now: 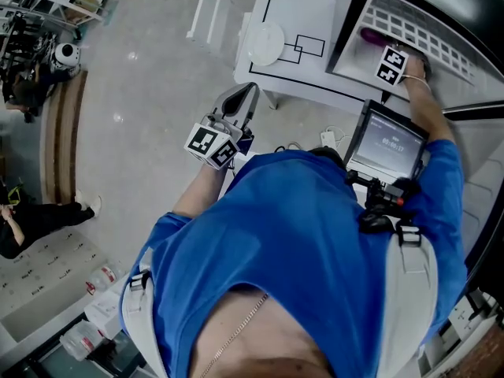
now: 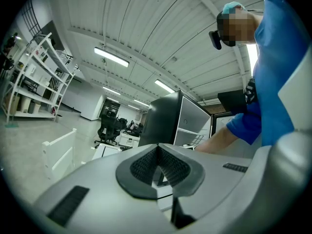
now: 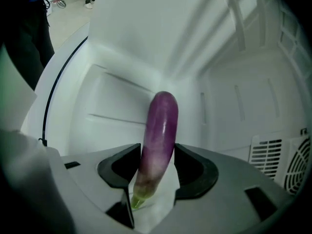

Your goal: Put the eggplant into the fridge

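Note:
The long purple eggplant [image 3: 158, 140], with a pale green stem end, stands between the pads of my right gripper [image 3: 157, 168], which is shut on it. It is held inside the fridge's white interior [image 3: 126, 72], tip toward the back wall. In the head view the right gripper's marker cube [image 1: 391, 65] sits at the open fridge [image 1: 429, 34], with a bit of the purple eggplant [image 1: 368, 34] showing past it. My left gripper [image 1: 239, 101] hangs over the floor beside the table, shut and holding nothing. In the left gripper view my left gripper [image 2: 157, 165] has its pads pressed together.
The small black fridge [image 2: 165, 118] stands on a white table [image 1: 303, 73] marked with black lines, beside a white round disc [image 1: 265, 42]. A vent grille [image 3: 282, 162] is low on the fridge's right wall. A screen [image 1: 386, 144] hangs at the person's chest. Shelving [image 2: 34, 77] lines the room's left.

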A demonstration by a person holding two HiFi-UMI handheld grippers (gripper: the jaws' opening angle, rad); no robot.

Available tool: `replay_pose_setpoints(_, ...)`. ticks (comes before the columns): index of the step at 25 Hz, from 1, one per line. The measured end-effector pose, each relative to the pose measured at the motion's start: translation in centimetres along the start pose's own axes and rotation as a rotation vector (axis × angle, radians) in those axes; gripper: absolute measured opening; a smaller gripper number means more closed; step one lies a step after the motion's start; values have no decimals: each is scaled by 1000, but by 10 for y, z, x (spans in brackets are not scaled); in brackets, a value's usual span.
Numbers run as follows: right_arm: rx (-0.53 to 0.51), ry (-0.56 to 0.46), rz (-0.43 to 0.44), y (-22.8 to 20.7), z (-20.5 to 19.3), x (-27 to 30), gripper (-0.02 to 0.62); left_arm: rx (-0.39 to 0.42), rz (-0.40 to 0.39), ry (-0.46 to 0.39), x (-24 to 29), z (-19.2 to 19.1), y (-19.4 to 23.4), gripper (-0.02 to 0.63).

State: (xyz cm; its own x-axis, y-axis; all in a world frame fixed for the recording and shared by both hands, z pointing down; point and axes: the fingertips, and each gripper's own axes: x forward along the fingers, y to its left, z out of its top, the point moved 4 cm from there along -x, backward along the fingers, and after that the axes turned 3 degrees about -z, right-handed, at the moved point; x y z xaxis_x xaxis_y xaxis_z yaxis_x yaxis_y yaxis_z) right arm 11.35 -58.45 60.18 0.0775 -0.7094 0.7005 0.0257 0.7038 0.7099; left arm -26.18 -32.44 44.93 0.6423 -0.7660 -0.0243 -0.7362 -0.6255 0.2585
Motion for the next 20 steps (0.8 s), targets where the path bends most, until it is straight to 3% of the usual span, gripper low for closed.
replay_pose_setpoints(20, 27, -43, 49, -3, 2, -7, 213, 3, -8, -7, -1, 9, 5, 9)
